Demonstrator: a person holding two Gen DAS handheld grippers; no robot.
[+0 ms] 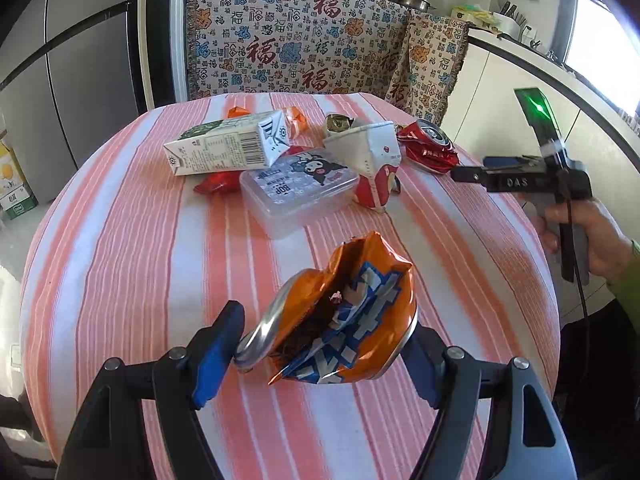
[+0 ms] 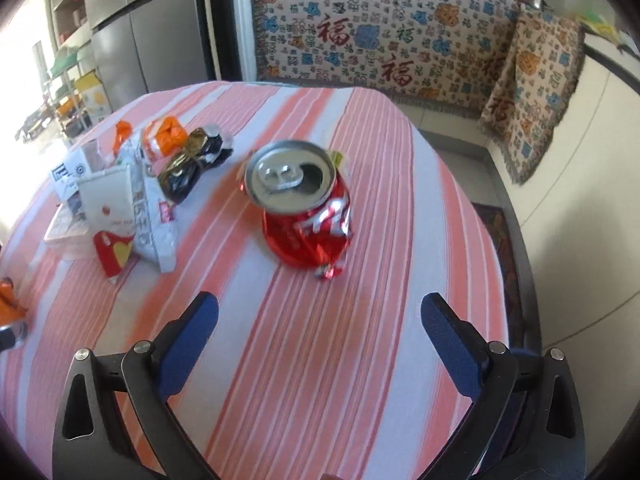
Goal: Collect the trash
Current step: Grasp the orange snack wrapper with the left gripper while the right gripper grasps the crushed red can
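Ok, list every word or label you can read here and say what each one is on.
"福": hanging cloth.
"DAS": right gripper, on its body.
"BDP": clear plastic box, on its lid.
Milk carton: barcode and print too small.
Crushed orange can and crushed red can: lettering too crumpled.

Your crushed orange-and-blue can sits clamped, mouth torn open. Ahead lie a milk carton, a clear plastic box and a dented red can.

Black hand-held gripper, blue pads, silver screws; green sleeve.
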